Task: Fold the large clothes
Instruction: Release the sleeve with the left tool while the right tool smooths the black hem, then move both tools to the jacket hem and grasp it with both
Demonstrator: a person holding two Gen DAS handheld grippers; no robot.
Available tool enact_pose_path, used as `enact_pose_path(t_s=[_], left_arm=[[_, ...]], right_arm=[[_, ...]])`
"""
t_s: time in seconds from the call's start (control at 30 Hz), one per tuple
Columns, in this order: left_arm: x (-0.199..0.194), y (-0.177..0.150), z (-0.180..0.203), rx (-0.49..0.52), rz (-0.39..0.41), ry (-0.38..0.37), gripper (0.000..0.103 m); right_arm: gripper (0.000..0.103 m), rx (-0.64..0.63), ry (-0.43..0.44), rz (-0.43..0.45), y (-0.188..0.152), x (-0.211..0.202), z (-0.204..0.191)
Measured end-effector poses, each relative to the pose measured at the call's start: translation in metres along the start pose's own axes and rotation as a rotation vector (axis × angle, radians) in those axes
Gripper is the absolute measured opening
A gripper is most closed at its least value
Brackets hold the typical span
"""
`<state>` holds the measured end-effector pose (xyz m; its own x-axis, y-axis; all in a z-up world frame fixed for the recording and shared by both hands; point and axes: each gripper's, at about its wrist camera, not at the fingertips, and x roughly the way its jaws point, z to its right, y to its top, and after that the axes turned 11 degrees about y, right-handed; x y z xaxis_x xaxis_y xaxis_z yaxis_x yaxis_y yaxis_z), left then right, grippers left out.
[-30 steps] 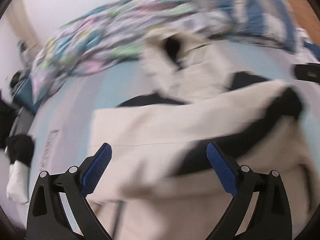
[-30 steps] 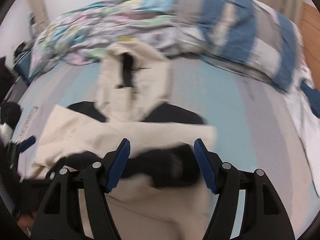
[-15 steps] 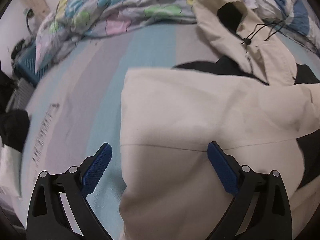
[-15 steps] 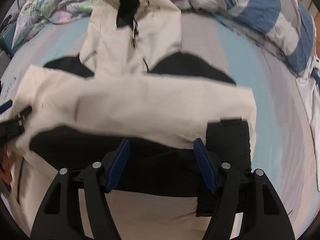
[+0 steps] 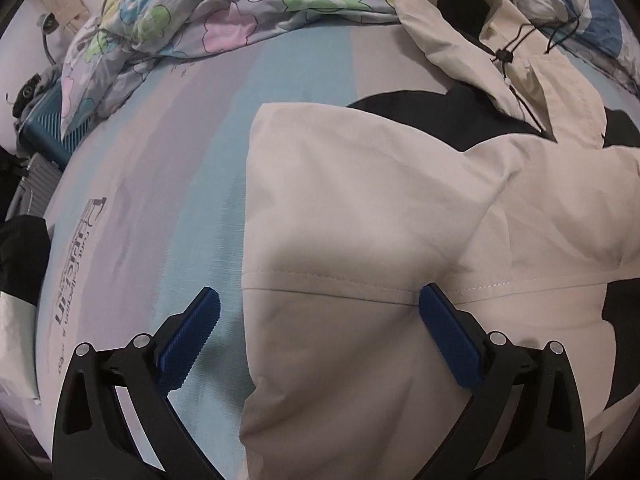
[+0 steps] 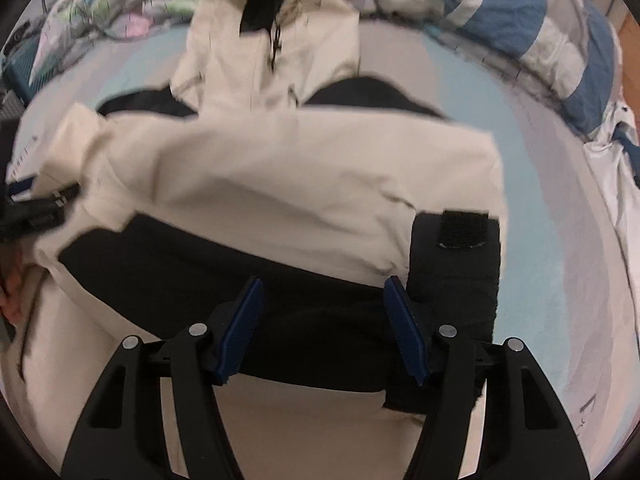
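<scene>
A cream and black hooded jacket (image 5: 360,208) lies on the bed, hood (image 5: 460,28) at the far end, both sleeves folded across the body. My left gripper (image 5: 316,332) is open and empty, low over the jacket's left folded edge. My right gripper (image 6: 324,324) is open and empty, just above the black sleeve band (image 6: 280,280) and next to the black cuff (image 6: 456,264). The jacket also fills the right wrist view (image 6: 280,176). The left gripper shows at the left edge of the right wrist view (image 6: 36,208).
The bed has a light blue and grey striped sheet (image 5: 168,184). A floral duvet (image 5: 192,20) is bunched at the far left, a blue and white quilt (image 6: 540,28) at the far right. A teal case (image 5: 52,120) and dark items sit off the bed's left side.
Both grippers dropped closer to the jacket, staying open. The sleeve that was moving across the body now lies flat over it.
</scene>
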<state>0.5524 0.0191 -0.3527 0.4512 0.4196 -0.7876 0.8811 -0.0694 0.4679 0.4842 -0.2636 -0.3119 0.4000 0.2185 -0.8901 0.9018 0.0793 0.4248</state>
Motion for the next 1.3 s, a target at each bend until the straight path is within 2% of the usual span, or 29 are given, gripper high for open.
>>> enact_pose_path(t_s=[0.07, 0.17, 0.37, 0.53, 0.63, 0.77, 0.9, 1.0, 1.17, 1.3], left_arm=[[-0.004, 0.001, -0.005, -0.015, 0.007, 0.018, 0.098], [-0.013, -0.005, -0.013, -0.052, 0.04, -0.013, 0.096], [0.0, -0.013, -0.007, -0.028, 0.036, -0.007, 0.098], [-0.001, -0.011, -0.005, -0.02, 0.047, 0.009, 0.098], [-0.013, -0.011, -0.011, -0.023, 0.054, 0.031, 0.097], [-0.038, -0.021, -0.025, -0.045, 0.086, 0.036, 0.097], [-0.074, -0.057, -0.049, -0.069, 0.112, 0.045, 0.097], [-0.098, -0.103, -0.066, -0.084, 0.087, 0.042, 0.097], [-0.12, -0.191, -0.089, -0.085, -0.025, 0.035, 0.097], [-0.125, -0.265, -0.098, -0.034, -0.133, 0.024, 0.097]], right_arm=[[0.06, -0.013, -0.017, 0.002, -0.002, -0.007, -0.003], [0.061, -0.017, -0.037, 0.0, -0.006, -0.006, -0.001], [0.06, 0.028, -0.022, -0.036, -0.014, 0.02, 0.013], [0.061, 0.001, -0.034, -0.051, -0.007, 0.032, 0.011], [0.07, 0.017, -0.008, -0.033, -0.005, 0.02, 0.011], [0.077, -0.043, 0.02, 0.023, -0.01, -0.011, -0.005], [0.078, -0.051, 0.027, 0.067, -0.035, -0.047, -0.005], [0.078, -0.057, 0.004, 0.063, -0.067, -0.066, 0.002], [0.079, 0.01, -0.04, -0.033, -0.132, -0.083, 0.023], [0.079, 0.088, -0.083, -0.095, -0.183, -0.096, 0.034]])
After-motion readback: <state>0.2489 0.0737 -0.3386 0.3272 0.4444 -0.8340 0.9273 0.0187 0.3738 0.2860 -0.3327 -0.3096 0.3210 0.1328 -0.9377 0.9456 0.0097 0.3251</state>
